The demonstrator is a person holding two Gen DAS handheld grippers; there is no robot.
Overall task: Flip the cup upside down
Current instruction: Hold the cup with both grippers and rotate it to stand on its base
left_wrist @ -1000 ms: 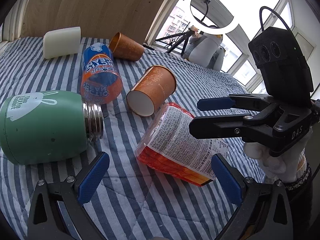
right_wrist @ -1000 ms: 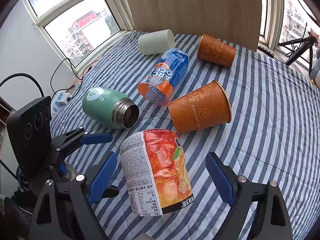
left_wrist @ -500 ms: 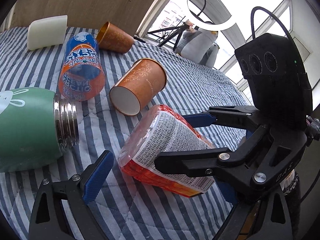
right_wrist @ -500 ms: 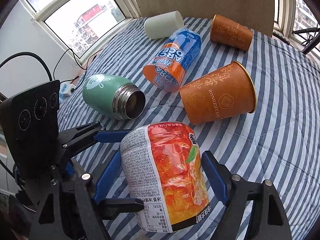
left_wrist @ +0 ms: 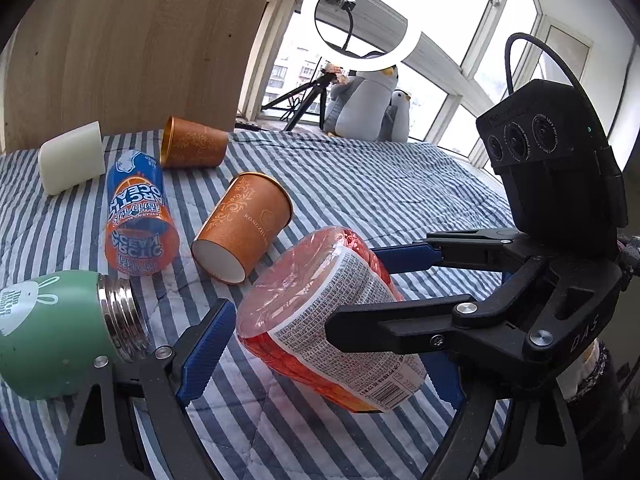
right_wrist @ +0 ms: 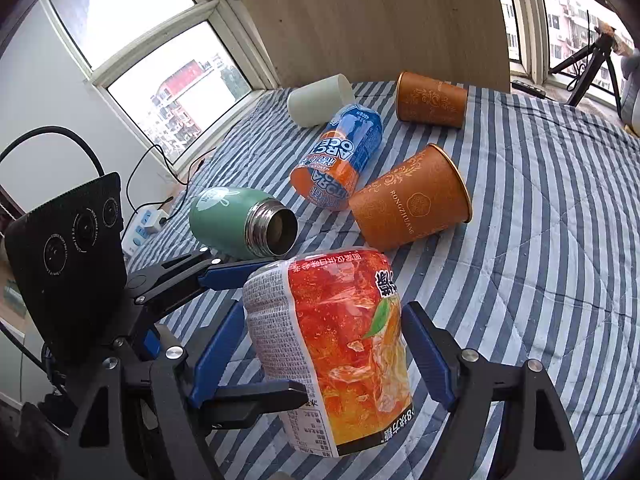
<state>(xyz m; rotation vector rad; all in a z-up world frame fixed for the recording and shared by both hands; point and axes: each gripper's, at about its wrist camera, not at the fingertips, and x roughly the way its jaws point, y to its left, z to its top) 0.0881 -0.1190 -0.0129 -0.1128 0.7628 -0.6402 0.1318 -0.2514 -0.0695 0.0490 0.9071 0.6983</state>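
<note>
Our right gripper (right_wrist: 324,356) pinches the red-wrapped plastic cup (right_wrist: 340,344), tilted above the striped quilt's (right_wrist: 540,280) near edge; our left gripper (left_wrist: 320,340) flanks it, spread.

Red-orange cup (right_wrist: 344,344) tilted between both blue-padded grippers: right gripper (right_wrist: 320,360) straddling it from 6 o'clock, pads beside its sides, contact unclear; left gripper (right_wrist: 256,332) reaching in from 9 o'clock, one finger at its upper end, one at its lower end. Beyond, on the striped cloth (right_wrist: 540,280), toward 12 o'clock: green flask (right_wrist: 236,222), can (right_wrist: 340,156), two brown cups (right_wrist: 412,210) (right_wrist: 432,100), white cup (right_wrist: 318,100), all on their sides.
</note>
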